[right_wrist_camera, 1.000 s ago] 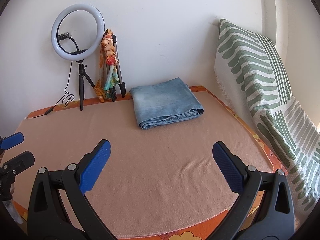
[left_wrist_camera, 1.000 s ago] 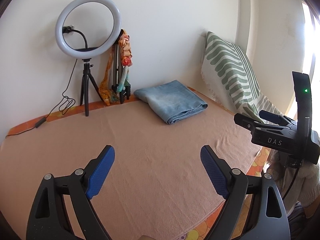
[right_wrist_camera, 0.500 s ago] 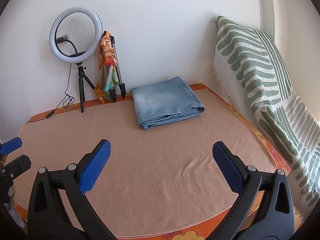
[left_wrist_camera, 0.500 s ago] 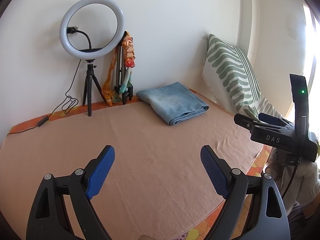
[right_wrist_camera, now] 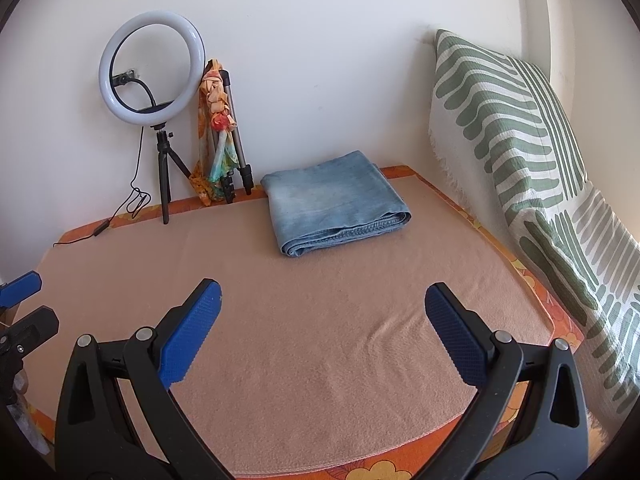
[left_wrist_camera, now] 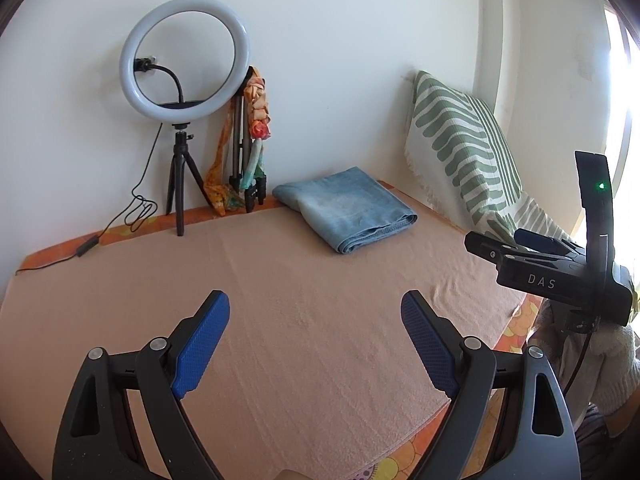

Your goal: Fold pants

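Both hand-held grippers, left (left_wrist_camera: 315, 307) and right (right_wrist_camera: 322, 297), spread wide and empty, well short of folded pants (right_wrist_camera: 334, 208).

One marking is legible: the letters "DAS", printed in pale capitals on the black body of the right gripper (left_wrist_camera: 516, 246), seen at the right edge of the left wrist view. A green indicator light is lit on the upright black bar above that lettering. No other text, number or brand is readable in either view.
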`<action>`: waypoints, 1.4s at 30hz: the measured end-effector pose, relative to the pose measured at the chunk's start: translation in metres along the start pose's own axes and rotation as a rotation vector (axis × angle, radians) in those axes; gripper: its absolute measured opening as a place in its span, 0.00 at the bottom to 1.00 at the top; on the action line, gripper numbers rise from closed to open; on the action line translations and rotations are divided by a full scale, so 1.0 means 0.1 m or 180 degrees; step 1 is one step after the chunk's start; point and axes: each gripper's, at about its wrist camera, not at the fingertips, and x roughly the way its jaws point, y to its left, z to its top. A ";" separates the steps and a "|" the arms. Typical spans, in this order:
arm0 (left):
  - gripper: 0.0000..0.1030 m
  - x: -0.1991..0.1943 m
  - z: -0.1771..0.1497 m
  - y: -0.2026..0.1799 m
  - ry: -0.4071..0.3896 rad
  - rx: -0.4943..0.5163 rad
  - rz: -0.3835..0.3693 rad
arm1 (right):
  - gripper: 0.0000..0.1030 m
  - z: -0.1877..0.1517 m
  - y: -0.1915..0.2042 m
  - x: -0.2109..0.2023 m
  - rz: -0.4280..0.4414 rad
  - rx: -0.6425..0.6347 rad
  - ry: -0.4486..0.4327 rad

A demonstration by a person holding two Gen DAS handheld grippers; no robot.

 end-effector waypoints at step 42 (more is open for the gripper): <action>0.85 -0.05 0.02 0.01 -0.0015 0.0074 0.0118 | 1.00 0.00 0.06 0.02 0.0032 -0.0039 0.0031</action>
